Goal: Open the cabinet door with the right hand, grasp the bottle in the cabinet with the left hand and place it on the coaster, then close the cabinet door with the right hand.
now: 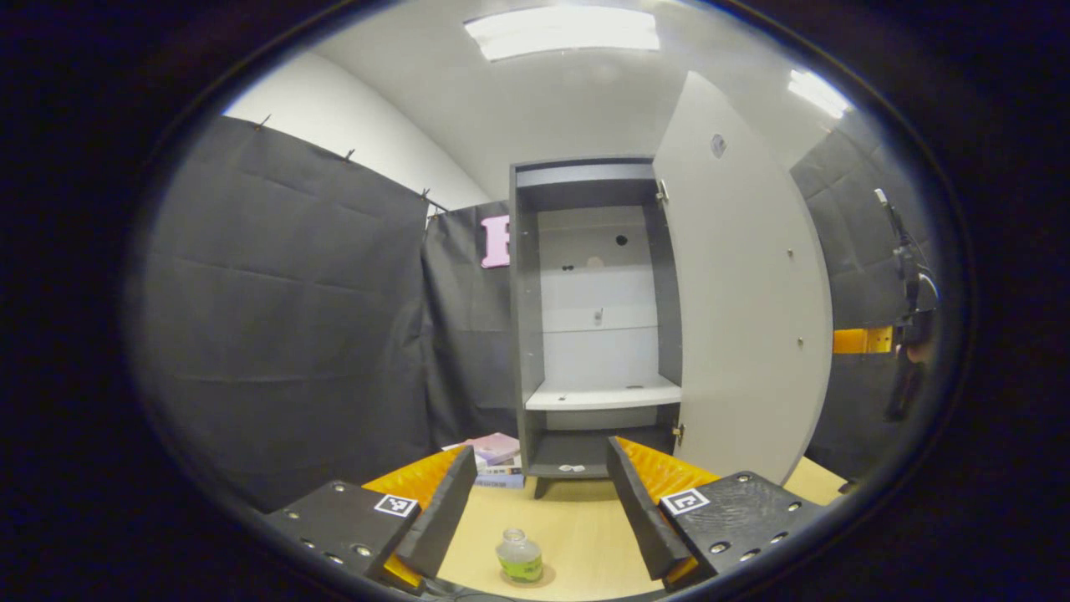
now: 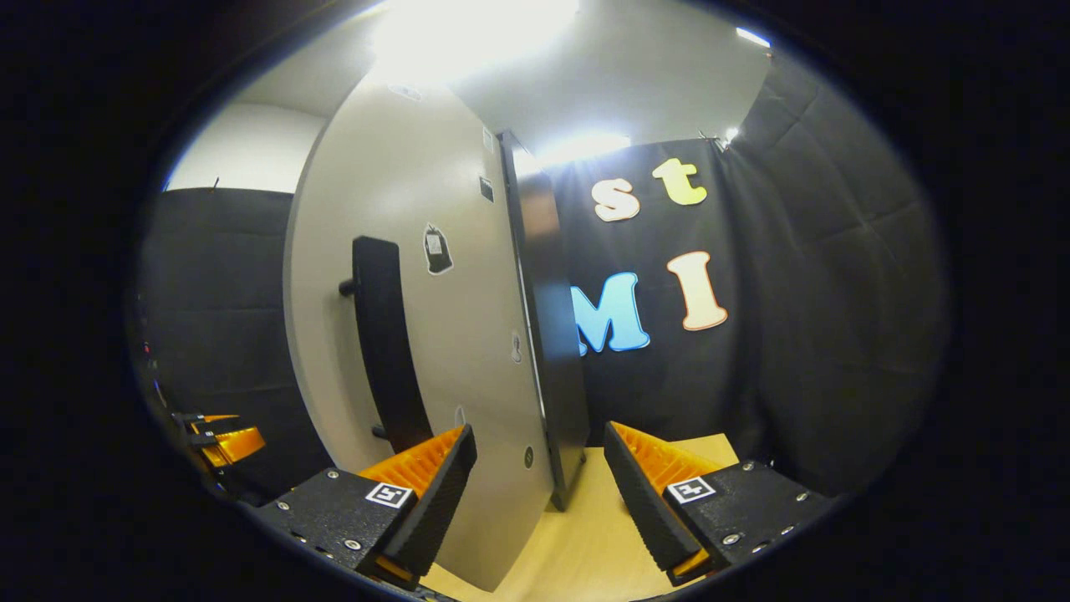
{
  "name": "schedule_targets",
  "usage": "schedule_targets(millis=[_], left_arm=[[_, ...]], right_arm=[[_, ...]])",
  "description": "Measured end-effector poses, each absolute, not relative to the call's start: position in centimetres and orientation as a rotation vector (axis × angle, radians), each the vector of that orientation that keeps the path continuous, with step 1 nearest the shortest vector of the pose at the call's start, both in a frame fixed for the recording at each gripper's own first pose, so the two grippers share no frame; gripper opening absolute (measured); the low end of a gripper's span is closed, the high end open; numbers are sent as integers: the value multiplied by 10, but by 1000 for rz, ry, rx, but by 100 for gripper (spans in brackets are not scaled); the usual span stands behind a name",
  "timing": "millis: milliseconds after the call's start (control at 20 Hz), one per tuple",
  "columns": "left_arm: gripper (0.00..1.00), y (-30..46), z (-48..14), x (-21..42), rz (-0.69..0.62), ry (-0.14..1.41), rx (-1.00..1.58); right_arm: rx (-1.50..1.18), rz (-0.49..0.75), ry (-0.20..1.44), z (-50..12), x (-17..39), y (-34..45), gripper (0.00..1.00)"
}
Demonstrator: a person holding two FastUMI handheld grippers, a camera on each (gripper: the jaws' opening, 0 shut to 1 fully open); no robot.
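Left gripper view: bottle [image 1: 519, 557] set on coaster [image 1: 535, 577], cabinet door [image 1: 744, 293] open.

Left to right: the left gripper [image 1: 542, 510] is held wide open and empty, hovering over the bottle on the near table [image 1: 577, 518], judged released. Beyond, the cabinet [image 1: 595, 318] shelves are seen bare. In the right gripper view, the right gripper [image 2: 539, 493] is spread, empty, straddling the door's edge near the handle [image 2: 384, 343], judged positioned for closing.

Both grippers: black speckled mounts [image 1: 351, 522] with silver screws, square black-and-white markers [image 2: 389, 494], perhaps ribbed fingers [image 2: 422, 460].
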State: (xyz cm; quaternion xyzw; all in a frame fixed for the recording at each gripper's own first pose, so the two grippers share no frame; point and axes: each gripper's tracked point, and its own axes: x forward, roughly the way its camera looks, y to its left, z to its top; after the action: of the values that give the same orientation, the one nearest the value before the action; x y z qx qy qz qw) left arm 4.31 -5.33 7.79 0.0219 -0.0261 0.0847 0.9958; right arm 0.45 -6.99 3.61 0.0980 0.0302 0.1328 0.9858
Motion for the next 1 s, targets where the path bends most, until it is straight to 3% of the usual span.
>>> schedule_targets(millis=[50, 100, 350, 450, 500, 550, 600, 1000], left_arm=[[94, -54, 80, 45, 160, -57, 38], [94, -53, 81, 47, 149, -57, 29], [90, -28, 89, 59, 141, -67, 54], [93, -16, 88, 68, 134, -66, 58], [85, -12, 88, 71, 132, -61, 50], [85, -10, 87, 74, 124, -59, 38], [94, -7, 88, 76, 115, -61, 29], [89, 22, 63, 101, 30, -2, 3]], right_arm=[[192, 247, 91, 30, 7, -71, 88], [196, 230, 118, 26, 8, -70, 93], [211, 209, 154, 26, 7, -37, 93], [208, 221, 164, 25, 7, -13, 93], [211, 219, 168, 25, 8, -4, 93], [211, 215, 171, 25, 10, 5, 93], [215, 216, 167, 28, 12, 14, 93], [212, 201, 148, 28, 33, 98, 93]])
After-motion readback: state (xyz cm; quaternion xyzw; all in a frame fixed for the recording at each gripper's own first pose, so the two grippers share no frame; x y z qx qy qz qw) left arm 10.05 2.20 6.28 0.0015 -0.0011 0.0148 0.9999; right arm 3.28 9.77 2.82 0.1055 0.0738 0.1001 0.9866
